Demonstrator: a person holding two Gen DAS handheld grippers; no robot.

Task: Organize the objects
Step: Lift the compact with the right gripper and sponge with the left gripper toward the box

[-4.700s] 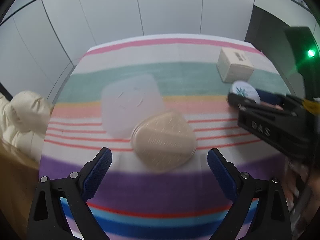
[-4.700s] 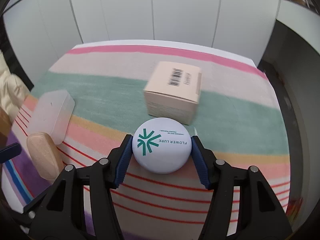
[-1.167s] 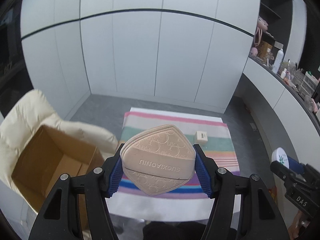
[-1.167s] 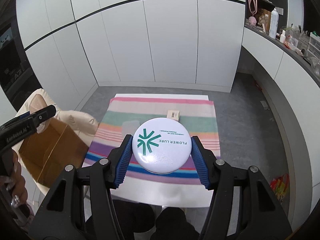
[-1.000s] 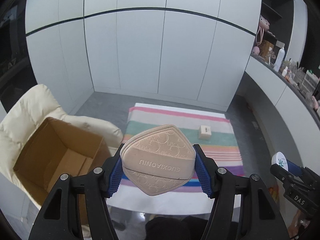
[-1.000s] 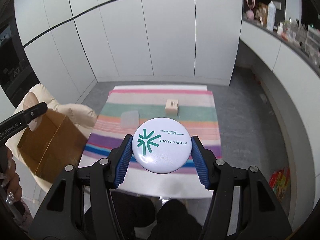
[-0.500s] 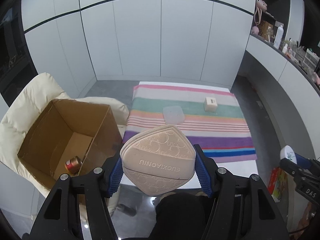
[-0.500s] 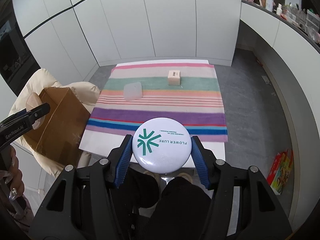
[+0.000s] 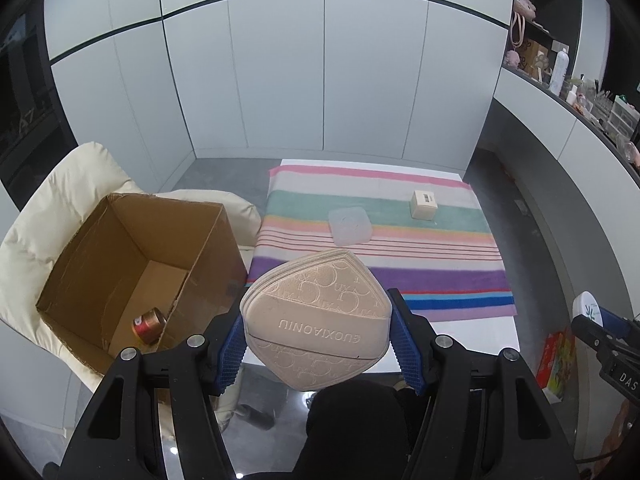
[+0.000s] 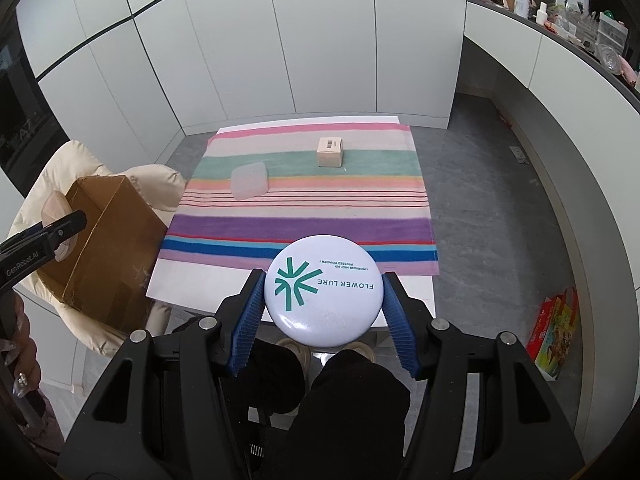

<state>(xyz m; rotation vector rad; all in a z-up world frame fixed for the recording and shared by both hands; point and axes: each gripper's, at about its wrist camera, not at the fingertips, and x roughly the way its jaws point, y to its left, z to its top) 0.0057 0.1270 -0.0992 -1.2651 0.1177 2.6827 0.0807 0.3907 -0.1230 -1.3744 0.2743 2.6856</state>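
My left gripper [image 9: 316, 338] was clamped on the beige embossed case [image 9: 314, 320]; both blue pads pressed its left and right flanks, and the case projected forward past the fingertips. My right gripper [image 10: 322, 308] was clamped on the round white compact [image 10: 323, 290], its pads bearing on opposite sides of the rim, lid facing the camera.

Landmark: the cardboard box [image 9: 132, 268], open-topped, seated on a cream chair [image 9: 68, 184].

- The beige embossed case hung just right of the box and above its near right corner, not touching it.
- The round white compact hung well right of the box, over the near edge of the table [image 10: 208, 284].
- A copper-coloured can [image 9: 149, 322] lay on the box floor near its front wall; the rest of the floor was bare.
- The striped cloth [image 9: 420, 276] lay right of the box, its left edge close to the box's right wall.
- A translucent container [image 9: 350, 225] and a small carton [image 9: 424, 205] stood on the cloth, apart from each other and well clear of the box.

The space above the box mouth was unobstructed. My legs [image 10: 352, 392] occupied the area below both grippers.
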